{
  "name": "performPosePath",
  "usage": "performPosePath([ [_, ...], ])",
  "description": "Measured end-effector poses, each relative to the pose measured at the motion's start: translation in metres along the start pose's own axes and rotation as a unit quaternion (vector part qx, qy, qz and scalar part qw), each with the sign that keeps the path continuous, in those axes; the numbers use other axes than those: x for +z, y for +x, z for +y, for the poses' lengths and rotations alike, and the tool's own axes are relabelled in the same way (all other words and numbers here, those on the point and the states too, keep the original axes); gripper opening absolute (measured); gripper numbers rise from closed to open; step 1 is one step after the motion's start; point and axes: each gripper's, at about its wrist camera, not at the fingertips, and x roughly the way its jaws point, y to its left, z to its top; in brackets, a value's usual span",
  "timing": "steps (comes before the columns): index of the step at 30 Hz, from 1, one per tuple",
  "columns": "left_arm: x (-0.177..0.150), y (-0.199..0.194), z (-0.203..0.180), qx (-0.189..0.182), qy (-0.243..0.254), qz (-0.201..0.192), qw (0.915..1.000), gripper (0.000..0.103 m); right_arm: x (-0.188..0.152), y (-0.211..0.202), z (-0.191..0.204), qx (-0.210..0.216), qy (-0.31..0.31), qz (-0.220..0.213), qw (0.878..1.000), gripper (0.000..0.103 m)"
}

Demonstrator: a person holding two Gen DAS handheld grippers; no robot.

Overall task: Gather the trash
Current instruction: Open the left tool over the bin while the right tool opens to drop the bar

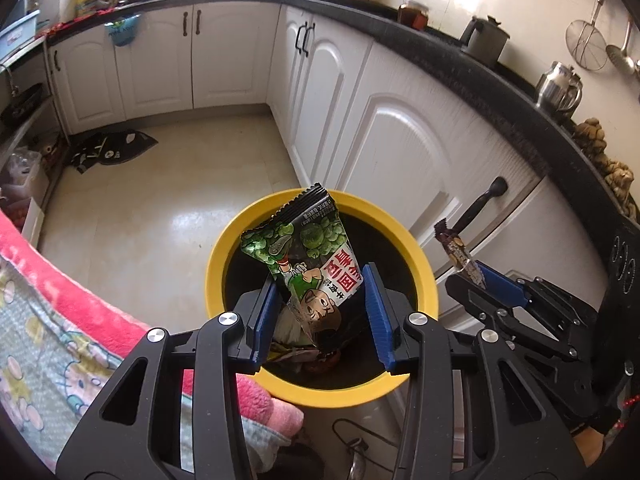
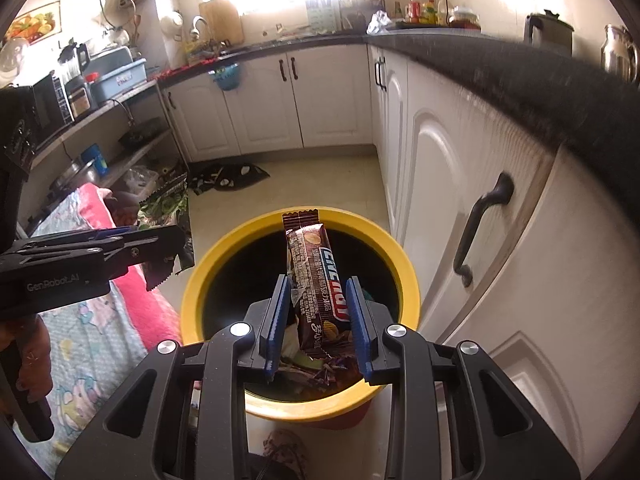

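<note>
A yellow-rimmed trash bin (image 1: 216,264) stands on the floor by the white cabinets; it also shows in the right wrist view (image 2: 192,288). My left gripper (image 1: 320,280) is over the bin with jaws apart, and a green pea snack packet (image 1: 304,256) sits between the pads, seemingly loose. My right gripper (image 2: 318,292) is over the bin with jaws apart around a brown snack bar wrapper (image 2: 316,276). Each gripper also shows from the side in the other view, the right (image 1: 476,276) and the left (image 2: 160,240). Trash lies inside the bin.
White cabinet doors with black handles (image 2: 480,232) stand close on the right under a dark countertop (image 1: 480,68). A pink and patterned blanket (image 1: 60,300) lies at left. A dark cloth (image 1: 108,148) lies on the floor.
</note>
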Motion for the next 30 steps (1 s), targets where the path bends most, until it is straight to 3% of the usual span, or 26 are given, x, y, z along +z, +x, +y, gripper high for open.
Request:
performPosePath([
  [19,-0.014,0.058,0.02,-0.006,-0.031,0.068,0.9972,0.035,-0.014,0.063,-0.001,0.011,0.003,0.07,0.997,0.029],
  [30,-0.014,0.052,0.035,0.003,-0.048,0.069,0.9964,0.052,-0.014,0.065,0.004,0.004,0.001,0.073,0.997,0.04],
])
